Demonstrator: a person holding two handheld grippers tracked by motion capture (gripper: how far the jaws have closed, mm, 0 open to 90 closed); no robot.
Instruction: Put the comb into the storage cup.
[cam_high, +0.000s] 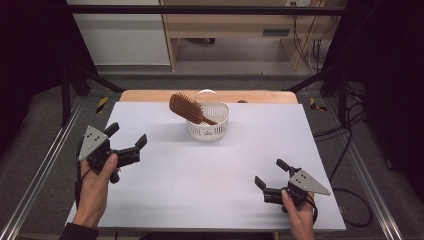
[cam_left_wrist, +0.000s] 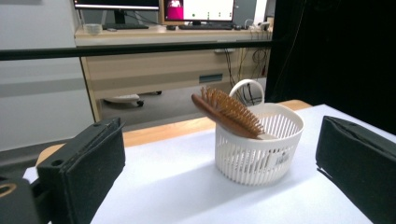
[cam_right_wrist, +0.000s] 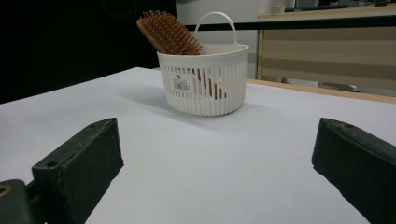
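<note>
While hairbrush (cam_high: 186, 107) leans in basket (cam_high: 209, 131) — left hand-held gripper (cam_high: 127, 134), right hand-held gripper (cam_high: 270, 171) both spread wide, holding nothing.

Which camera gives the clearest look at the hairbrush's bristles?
The left gripper view: the wooden hairbrush is close, its bristle side turned to the camera, leaning on the rim of the white basket. The right gripper view shows the bristles more edge-on, with the handle behind the slats. The high view shows the whole brush, small.

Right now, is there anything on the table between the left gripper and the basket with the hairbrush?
No. In the high view, bare white table lies between the left gripper and the basket holding the hairbrush.
</note>
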